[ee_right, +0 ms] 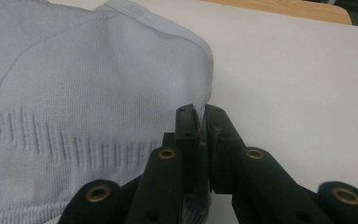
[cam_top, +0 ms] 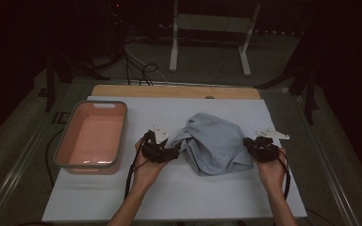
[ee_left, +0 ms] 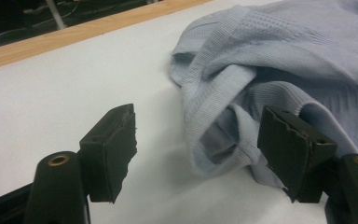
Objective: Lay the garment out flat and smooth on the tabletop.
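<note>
High view: pink tub (cam_top: pixel 94 135) left of blue garment (cam_top: pixel 214 143).

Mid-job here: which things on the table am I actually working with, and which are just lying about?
In the job:
- crumpled light-blue knitted garment
- left hand-held gripper, jaws open beside its folded edge
- right hand-held gripper, shut on its hem

Lying about:
- empty pink plastic basin with grey rim
- white metal stand behind the table

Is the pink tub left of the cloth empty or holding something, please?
Empty: the pink tub shows only its bare floor, and the pale blue cloth lies outside it.
</note>
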Available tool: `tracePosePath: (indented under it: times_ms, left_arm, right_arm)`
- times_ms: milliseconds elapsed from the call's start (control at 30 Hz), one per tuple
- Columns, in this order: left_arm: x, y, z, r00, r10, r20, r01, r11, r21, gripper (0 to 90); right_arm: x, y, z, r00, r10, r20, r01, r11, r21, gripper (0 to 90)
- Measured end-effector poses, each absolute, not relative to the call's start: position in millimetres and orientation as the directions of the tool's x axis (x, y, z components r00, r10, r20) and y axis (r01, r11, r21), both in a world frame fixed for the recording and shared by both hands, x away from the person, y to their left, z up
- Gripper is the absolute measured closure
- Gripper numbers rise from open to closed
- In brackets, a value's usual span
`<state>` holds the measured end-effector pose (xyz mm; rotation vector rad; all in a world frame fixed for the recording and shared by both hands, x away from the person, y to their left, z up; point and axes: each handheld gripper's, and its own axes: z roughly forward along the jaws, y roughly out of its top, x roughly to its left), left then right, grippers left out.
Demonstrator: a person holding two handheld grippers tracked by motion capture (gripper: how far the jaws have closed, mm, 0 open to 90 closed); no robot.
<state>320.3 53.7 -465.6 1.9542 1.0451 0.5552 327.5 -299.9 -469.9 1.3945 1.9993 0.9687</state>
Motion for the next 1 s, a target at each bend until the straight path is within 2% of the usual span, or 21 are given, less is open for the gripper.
tracePosePath:
  times_ms: [133,333,667,733,800,833,900,933,1000]
  left_arm:
    - [317,52,-465,0.575,0.818,-0.007,0.455,-0.313,0.834,33.9]
    - [308,40,-465,0.653,0.756,-0.03,0.428,-0.337,0.839,39.9]
    - [319,16,-475,0.712,0.699,-0.064,0.437,-0.369,0.82,48.4]
    - [324,11,-480,0.722,0.688,-0.072,0.448,-0.386,0.806,54.9]
    - [326,10,-481,0.728,0.681,-0.087,0.457,-0.387,0.801,65.2]
    - [327,10,-482,0.735,0.672,-0.09,0.458,-0.394,0.796,65.2]
    - [327,10,-482,0.74,0.666,-0.089,0.456,-0.4,0.795,79.6]
    - [326,10,-482,0.741,0.666,-0.085,0.453,-0.403,0.795,83.4]
    - [324,12,-480,0.741,0.667,-0.077,0.448,-0.405,0.797,86.6]
  right_arm:
    - [327,-301,-472,-0.342,0.94,-0.012,0.576,0.22,0.787,84.4]
    - [326,-303,-475,-0.338,0.941,-0.01,0.583,0.217,0.783,84.2]
    - [324,-304,-476,-0.344,0.939,-0.009,0.584,0.222,0.781,84.2]
    - [324,-304,-476,-0.343,0.939,-0.009,0.584,0.221,0.781,84.2]
    - [324,-304,-476,-0.344,0.939,-0.009,0.584,0.222,0.781,84.2]
    - [324,-305,-476,-0.343,0.939,-0.01,0.584,0.222,0.781,84.2]
    - [324,-306,-476,-0.341,0.94,-0.008,0.585,0.219,0.781,84.2]
    - [324,-306,-476,-0.339,0.941,-0.007,0.585,0.217,0.781,84.2]
    - [324,-308,-476,-0.338,0.941,-0.004,0.586,0.213,0.782,84.2]
